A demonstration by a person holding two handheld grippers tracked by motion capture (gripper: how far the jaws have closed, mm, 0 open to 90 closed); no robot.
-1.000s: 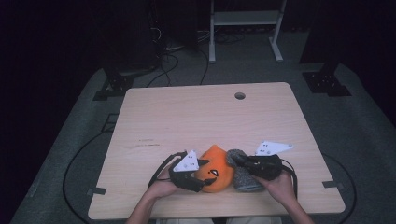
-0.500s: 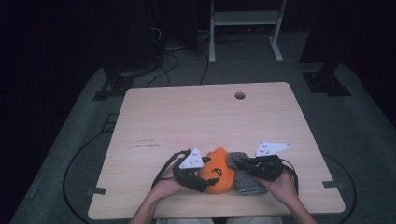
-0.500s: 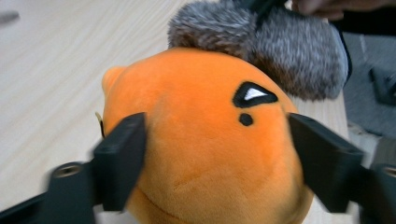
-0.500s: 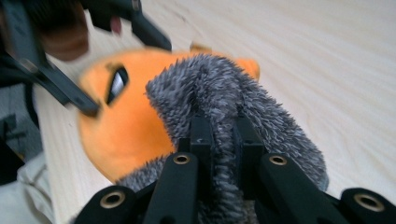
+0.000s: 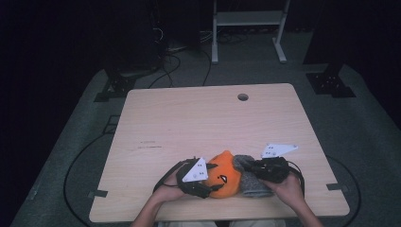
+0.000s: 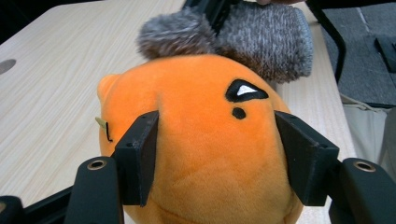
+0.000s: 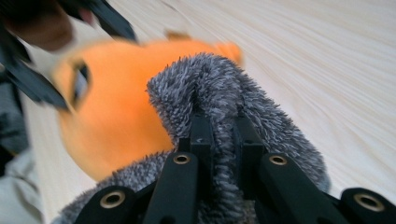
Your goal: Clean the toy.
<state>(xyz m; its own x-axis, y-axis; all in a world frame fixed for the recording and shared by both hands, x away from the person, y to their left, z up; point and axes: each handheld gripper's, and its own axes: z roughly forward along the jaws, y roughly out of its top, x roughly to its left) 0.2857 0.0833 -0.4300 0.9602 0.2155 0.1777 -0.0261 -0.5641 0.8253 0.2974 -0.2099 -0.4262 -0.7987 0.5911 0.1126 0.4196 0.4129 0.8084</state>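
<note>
Barely shifted since a second ago: orange plush toy (image 5: 224,175) and grey fuzzy sock (image 5: 251,178) at the same spot near the front edge of the counter (image 5: 198,123), both hands close in on either side as before. Left gripper (image 5: 204,188) nudged slightly toward the plush across the earlier pictures, its jaws just now closing in after a brief widening, with the plush between them.

Seen in the left gripper view: plush (image 6: 201,140) bulging up between the two black jaws, left pad against its flank, right pad set at its other side just below the black-and-white eye; pads appear to press into the soft body, so clamped on the plush. Sock (image 6: 261,39) lying just behind the plush and touching its top, with the other gripper's dark jaws pinching it near the fluffy cuff.

Seen in the right gripper view: right gripper (image 7: 223,135) with jaws drawn nearly together, a ridge of grey sock (image 7: 224,93) pinched upright between them. Plush (image 7: 121,107) beside and partly under the sock's open cuff, blurred, with the left hand (image 7: 44,28) and its gripper at the far upper left.

From the high view: right gripper (image 5: 253,166) at the right of the sock, sock touching the right side of the plush, plush resting on the counter between the two grippers
</note>
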